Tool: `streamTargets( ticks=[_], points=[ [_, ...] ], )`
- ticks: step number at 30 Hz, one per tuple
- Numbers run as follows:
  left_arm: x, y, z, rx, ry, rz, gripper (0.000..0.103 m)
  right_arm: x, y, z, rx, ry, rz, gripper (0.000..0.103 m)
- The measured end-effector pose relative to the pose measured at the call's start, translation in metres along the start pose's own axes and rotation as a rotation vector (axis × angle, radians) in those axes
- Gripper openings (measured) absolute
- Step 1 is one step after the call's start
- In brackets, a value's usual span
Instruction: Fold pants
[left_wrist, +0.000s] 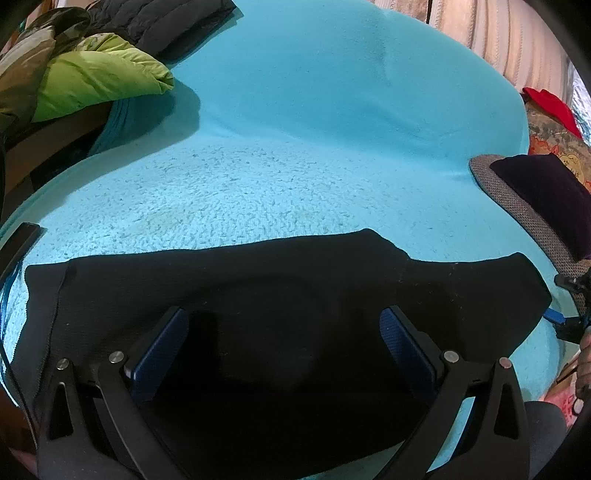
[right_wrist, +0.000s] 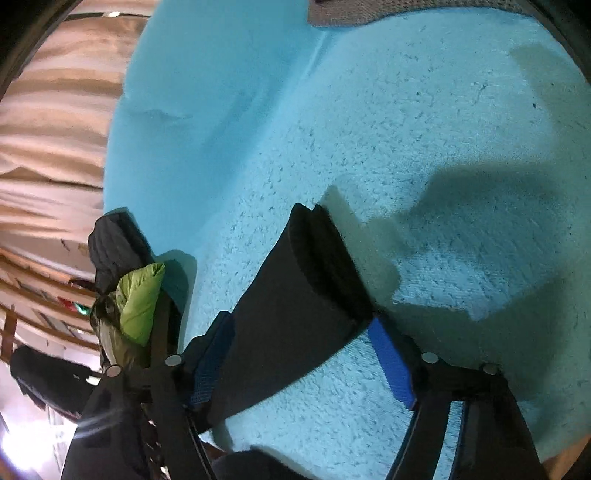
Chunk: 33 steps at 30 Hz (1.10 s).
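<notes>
Black pants (left_wrist: 258, 295) flat on blue blanket (left_wrist: 295, 147), long axis crosswise beneath left claw (left_wrist: 284, 350), both claws spread, gripping nothing.

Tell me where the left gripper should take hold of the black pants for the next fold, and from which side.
Probably the pants' left end, near the seam at its corner. The cloth lies flat on the blue blanket, so come in low from beyond that free edge, slipping one finger under. The left gripper hovers open over the middle, where there is no edge to pinch.
</notes>
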<state>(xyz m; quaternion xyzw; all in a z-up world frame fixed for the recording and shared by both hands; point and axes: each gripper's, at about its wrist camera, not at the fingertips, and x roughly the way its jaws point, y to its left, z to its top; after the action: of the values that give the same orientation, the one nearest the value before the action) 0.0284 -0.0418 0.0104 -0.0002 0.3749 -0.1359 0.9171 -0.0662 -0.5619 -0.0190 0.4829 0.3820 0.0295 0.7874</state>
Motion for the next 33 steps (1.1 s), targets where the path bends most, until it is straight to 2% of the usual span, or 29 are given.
streamTargets(
  ticks=[1,2,3,4,6,8,12,15,20,26,33],
  points=[
    [0.000,0.000,0.000,0.000,0.000,0.001,0.103,0.000,-0.001,0.000,-0.002,-0.005,-0.002,0.063],
    [0.000,-0.001,0.001,0.000,0.000,0.001,0.103,-0.001,-0.002,0.000,-0.008,-0.006,-0.009,0.056],
    [0.000,-0.001,0.001,0.001,0.000,0.001,0.103,-0.001,-0.005,0.000,-0.011,-0.006,-0.022,0.047],
    [0.000,-0.001,0.000,0.002,-0.001,0.000,0.103,-0.002,-0.008,0.000,-0.005,-0.008,-0.030,0.041],
    [-0.001,-0.002,0.000,0.002,-0.002,-0.001,0.103,-0.002,-0.016,0.000,0.022,-0.014,-0.029,0.020],
    [-0.002,-0.004,-0.001,0.008,-0.006,-0.015,0.103,-0.002,-0.024,0.001,0.041,-0.017,-0.021,0.011],
    [-0.010,-0.017,-0.002,0.048,-0.029,-0.086,0.103,-0.004,-0.023,-0.003,0.005,-0.036,-0.026,0.010],
    [-0.009,-0.027,-0.005,0.080,-0.018,-0.123,0.103,-0.003,-0.020,-0.004,-0.014,-0.049,-0.026,0.010],
    [0.003,-0.031,-0.009,0.101,0.040,-0.079,0.103,-0.003,-0.014,-0.006,-0.047,-0.060,-0.039,0.010],
    [0.004,-0.033,-0.010,0.110,0.044,-0.067,0.103,-0.003,-0.002,-0.012,-0.160,-0.095,-0.110,0.010],
    [0.004,-0.030,-0.011,0.095,0.041,-0.074,0.103,-0.004,0.001,-0.013,-0.176,-0.106,-0.139,0.010]
  ],
)
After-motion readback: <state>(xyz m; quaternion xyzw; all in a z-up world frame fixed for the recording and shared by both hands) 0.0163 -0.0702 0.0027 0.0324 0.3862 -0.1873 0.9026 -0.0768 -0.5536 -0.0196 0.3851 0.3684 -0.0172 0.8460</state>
